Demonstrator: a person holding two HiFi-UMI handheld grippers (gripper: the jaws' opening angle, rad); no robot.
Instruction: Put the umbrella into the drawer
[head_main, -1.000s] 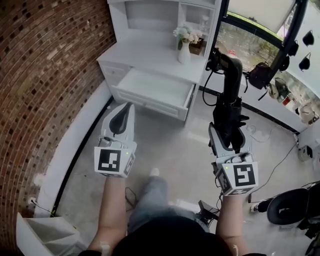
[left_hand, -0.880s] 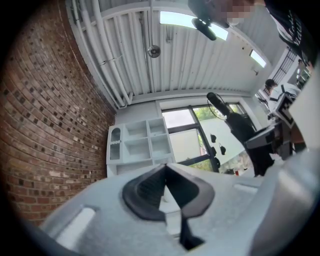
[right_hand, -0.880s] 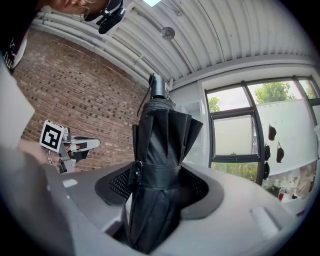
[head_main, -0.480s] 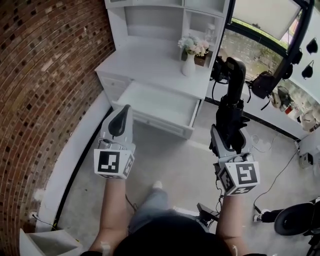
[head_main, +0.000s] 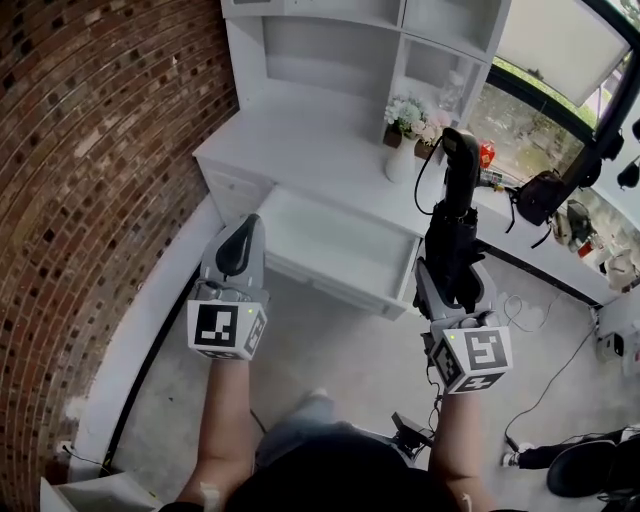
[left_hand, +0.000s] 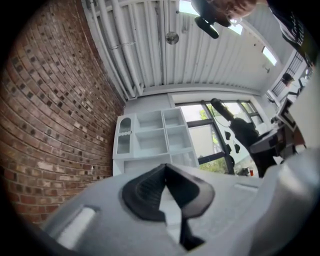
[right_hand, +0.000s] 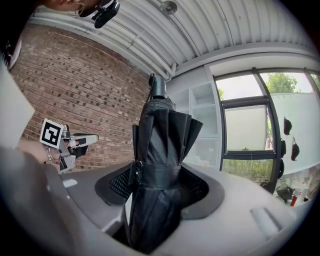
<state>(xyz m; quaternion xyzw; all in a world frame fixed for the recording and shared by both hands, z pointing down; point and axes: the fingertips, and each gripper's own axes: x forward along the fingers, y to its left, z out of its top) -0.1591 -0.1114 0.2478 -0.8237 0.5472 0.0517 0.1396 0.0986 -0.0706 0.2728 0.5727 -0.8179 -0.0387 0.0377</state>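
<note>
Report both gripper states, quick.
Left gripper: closed, holding nothing.
Right gripper: closed on the folded black umbrella.

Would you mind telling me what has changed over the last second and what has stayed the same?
The person has stepped toward the white cabinet, so its open drawer now lies closer, right ahead between the two grippers. The right gripper stays shut on the folded black umbrella, held upright; the left gripper stays shut and empty. The drawer remains pulled out, nothing visible inside.
</note>
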